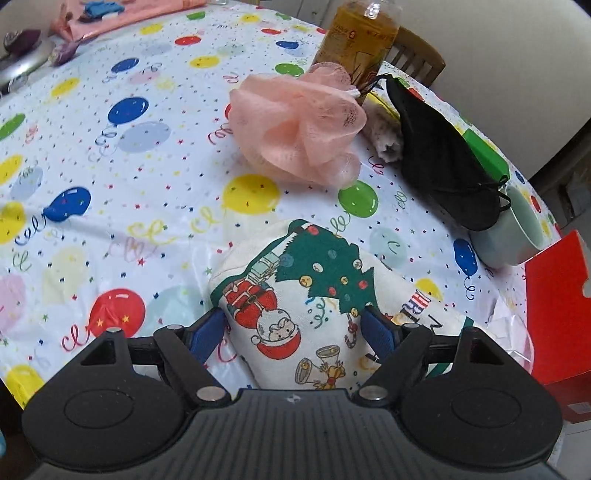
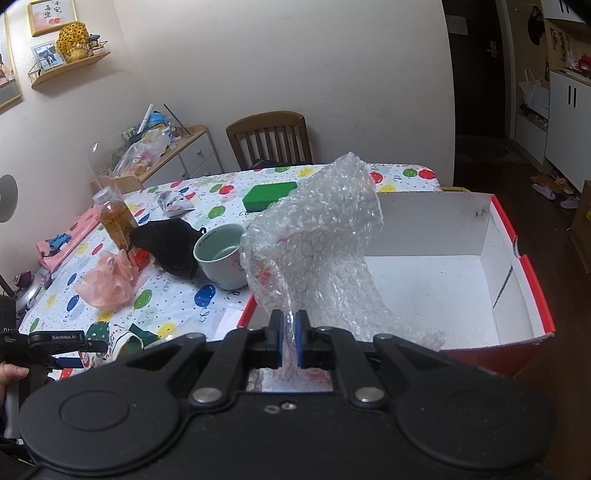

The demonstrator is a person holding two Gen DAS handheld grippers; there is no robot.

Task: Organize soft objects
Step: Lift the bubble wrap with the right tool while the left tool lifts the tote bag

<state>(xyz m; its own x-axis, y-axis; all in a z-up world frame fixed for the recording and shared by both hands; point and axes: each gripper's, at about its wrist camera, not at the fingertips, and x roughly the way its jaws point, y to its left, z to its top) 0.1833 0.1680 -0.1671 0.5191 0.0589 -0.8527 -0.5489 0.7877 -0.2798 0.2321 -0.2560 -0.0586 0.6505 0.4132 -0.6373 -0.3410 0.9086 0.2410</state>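
A white cloth bag printed with Santa and a Christmas tree (image 1: 295, 295) lies on the balloon-patterned tablecloth (image 1: 110, 177). My left gripper (image 1: 295, 332) stands open and straddles the bag's near end, one blue pad at each side; the cloth does not look squeezed. A pink mesh bath sponge (image 1: 299, 125) and a black fabric mask (image 1: 443, 162) lie beyond it. My right gripper (image 2: 290, 332) is shut on a sheet of bubble wrap (image 2: 321, 240), which stands up over the near left corner of the red box (image 2: 509, 229) with a white inside.
A pale green mug (image 1: 517, 229) stands by the mask, next to the red box's wall (image 1: 557, 314). A bottle of yellow drink (image 1: 358, 37), a green sponge (image 1: 484, 151) and a fluffy whitish rag (image 1: 384, 133) sit behind. A pink cloth (image 1: 110, 18) lies at the far left. A wooden chair (image 2: 269, 140) stands behind the table.
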